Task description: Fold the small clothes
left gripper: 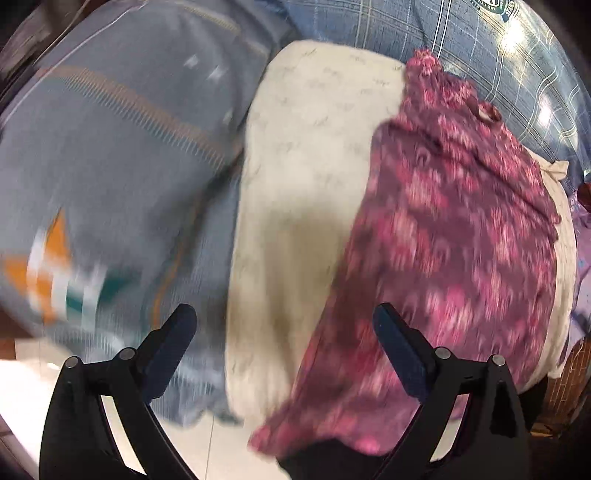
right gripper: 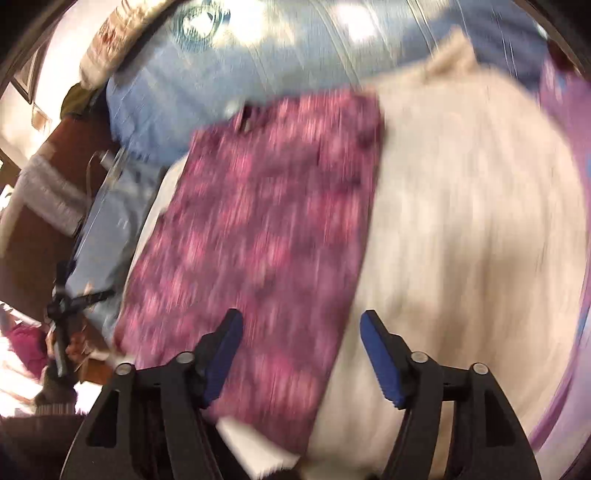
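Garment (right gripper: 251,221), pink-patterned, lies flat on cream cloth (right gripper: 461,221), uncontained.

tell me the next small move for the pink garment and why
Probably bring the left gripper down onto the near edge of the pink patterned garment to grip it for another fold. The garment lies as a long strip on the cream cloth, and both grippers hover open and empty, the right gripper included.

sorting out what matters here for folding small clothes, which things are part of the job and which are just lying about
Part of the job:
- pink patterned garment, lying flat
- cream cloth under it
- left gripper, open
- right gripper, open

Just lying about:
- grey blanket with orange and teal pattern
- blue plaid bedding
- purple fabric
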Motion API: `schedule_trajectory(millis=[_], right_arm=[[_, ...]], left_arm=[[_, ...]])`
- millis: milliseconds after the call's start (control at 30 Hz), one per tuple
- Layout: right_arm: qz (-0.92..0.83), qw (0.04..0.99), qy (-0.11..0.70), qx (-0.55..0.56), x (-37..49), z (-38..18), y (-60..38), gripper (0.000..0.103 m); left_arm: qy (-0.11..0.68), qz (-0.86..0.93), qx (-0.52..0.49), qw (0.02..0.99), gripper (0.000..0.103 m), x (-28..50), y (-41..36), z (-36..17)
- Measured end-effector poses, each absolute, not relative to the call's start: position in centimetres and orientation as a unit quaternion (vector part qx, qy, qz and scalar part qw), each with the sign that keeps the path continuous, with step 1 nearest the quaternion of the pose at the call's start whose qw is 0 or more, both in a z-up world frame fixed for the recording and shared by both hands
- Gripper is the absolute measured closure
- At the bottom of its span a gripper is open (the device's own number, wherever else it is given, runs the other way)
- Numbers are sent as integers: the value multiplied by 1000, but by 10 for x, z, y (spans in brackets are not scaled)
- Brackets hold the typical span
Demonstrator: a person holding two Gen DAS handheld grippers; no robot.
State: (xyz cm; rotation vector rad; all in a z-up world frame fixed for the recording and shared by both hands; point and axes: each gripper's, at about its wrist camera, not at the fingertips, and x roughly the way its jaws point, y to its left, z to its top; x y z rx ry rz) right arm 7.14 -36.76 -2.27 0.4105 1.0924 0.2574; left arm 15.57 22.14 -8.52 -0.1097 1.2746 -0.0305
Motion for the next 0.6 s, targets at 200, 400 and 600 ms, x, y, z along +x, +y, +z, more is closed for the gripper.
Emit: schedule_trajectory(millis=[200, 400, 600], right_arm=[[161, 757, 601, 200, 17, -86, -341, 34], [176, 737, 627, 182, 6, -119, -326, 31], [209, 742, 621, 142, 0, -117, -303, 17]], left_arm=[[607, 2, -101, 788, 5, 101, 238, -84], [597, -14, -154, 787, 5, 74, 238, -94], [629, 7, -193, 753, 5, 77, 246, -133]])
